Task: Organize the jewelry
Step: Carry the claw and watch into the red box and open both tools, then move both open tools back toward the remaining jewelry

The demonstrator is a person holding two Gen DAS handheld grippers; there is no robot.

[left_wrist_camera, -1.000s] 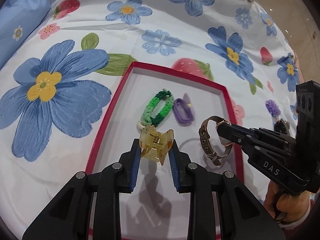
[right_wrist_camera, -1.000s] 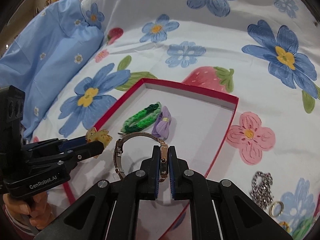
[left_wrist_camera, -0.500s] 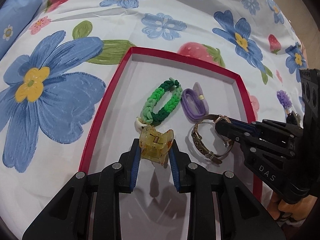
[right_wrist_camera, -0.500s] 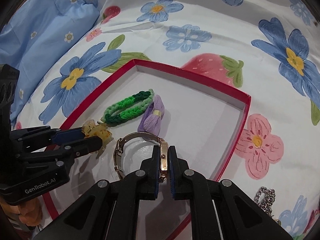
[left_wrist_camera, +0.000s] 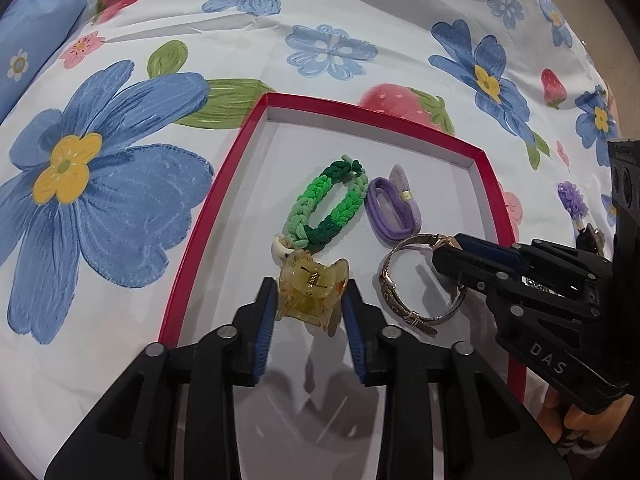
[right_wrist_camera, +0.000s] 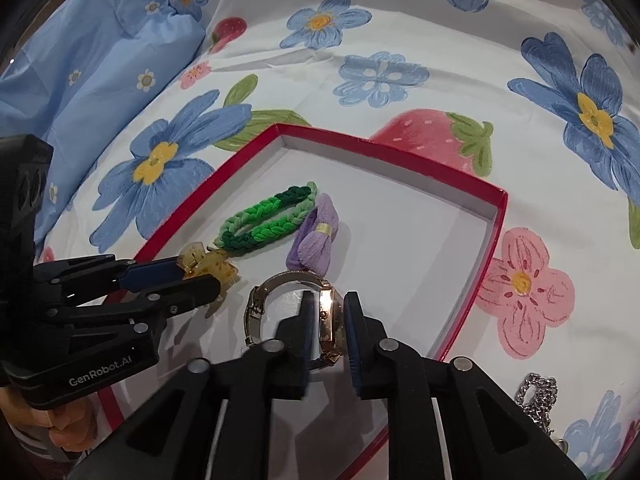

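A red-rimmed box [left_wrist_camera: 224,184] with a white floor lies on the flowered bedsheet. In it lie a green braided hair tie [left_wrist_camera: 326,208] and a purple bow hair tie [left_wrist_camera: 394,208]. My left gripper [left_wrist_camera: 310,300] holds a yellow translucent claw clip [left_wrist_camera: 312,294] low over the box floor, its pads [left_wrist_camera: 266,320] still on the clip's sides. My right gripper [right_wrist_camera: 326,312] has parted its jaws around a rose-gold watch [right_wrist_camera: 328,320] that rests on the box floor. The watch [left_wrist_camera: 416,280] and right gripper [left_wrist_camera: 452,248] also show in the left wrist view, the clip [right_wrist_camera: 208,266] and box rim [right_wrist_camera: 490,236] in the right wrist view.
A silver chain [right_wrist_camera: 536,396] lies on the sheet right of the box. A purple ornament [left_wrist_camera: 574,200] lies beyond the box's right rim. A blue pillow [right_wrist_camera: 88,68] sits at the far left.
Both grippers have lowered into the box. The right gripper's jaws have opened off the watch, which now rests on the floor. The left gripper has spread slightly around the clip.
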